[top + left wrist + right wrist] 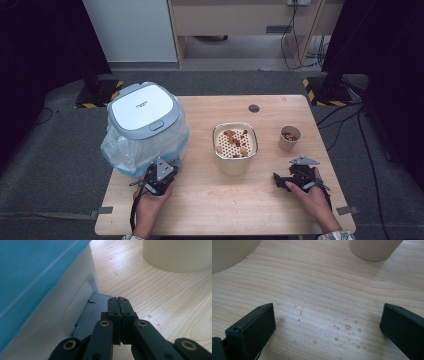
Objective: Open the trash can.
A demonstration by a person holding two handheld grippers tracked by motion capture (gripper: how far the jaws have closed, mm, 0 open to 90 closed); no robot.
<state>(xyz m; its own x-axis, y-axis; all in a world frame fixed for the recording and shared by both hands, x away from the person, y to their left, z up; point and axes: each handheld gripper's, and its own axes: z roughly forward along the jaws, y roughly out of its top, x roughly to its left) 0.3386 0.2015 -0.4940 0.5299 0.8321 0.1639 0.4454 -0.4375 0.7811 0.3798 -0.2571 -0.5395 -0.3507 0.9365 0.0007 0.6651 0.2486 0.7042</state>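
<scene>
Nearest the person, the left gripper (118,301) has its fingers pressed together on nothing, tips just over the grey ribbed pedal (93,312) at the foot of the white, bag-lined pedal bin (145,127). The right gripper (327,322) rests on the pale wooden counter (210,200), fingers wide. Beyond stand a cream perforated-top tub (235,147) and a small paper cup (289,138).
</scene>
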